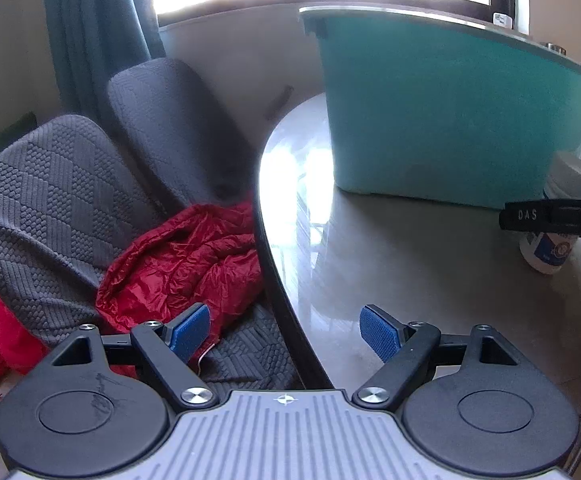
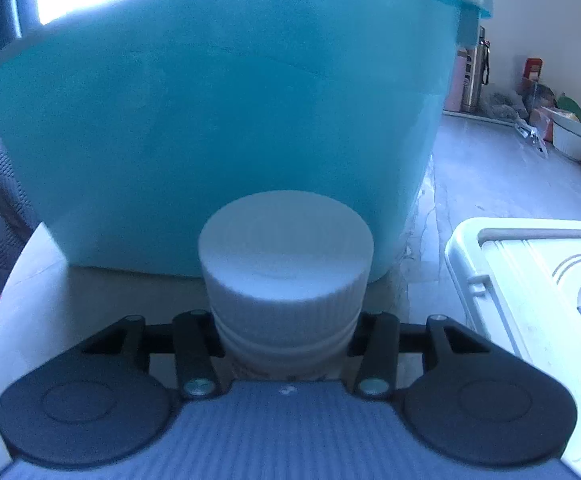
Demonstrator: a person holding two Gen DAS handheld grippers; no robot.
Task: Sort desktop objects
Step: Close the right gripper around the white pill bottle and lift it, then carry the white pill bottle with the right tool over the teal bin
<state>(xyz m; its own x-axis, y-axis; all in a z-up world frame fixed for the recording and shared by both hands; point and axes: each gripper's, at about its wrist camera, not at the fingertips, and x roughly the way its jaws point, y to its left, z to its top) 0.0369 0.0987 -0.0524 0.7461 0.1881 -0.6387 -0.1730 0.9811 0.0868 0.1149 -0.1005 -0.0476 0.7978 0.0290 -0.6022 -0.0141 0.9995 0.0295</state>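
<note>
Left wrist view: camera sits just behind the left gripper [image 1: 286,334], angled downward and forward over the rounded edge of the table [image 1: 430,280]. Covered chairs [image 1: 50,200] fill the left half; a teal tub [image 1: 450,120] stands ahead under a bright window.

Right wrist view: camera behind the right gripper [image 2: 286,344], also tilted down, very close to a white-capped jar [image 2: 286,264] that blocks the centre; the tub's wall fills the frame behind it.

Shared: the tub, the table and the jar, which shows at the left view's right edge.
</note>
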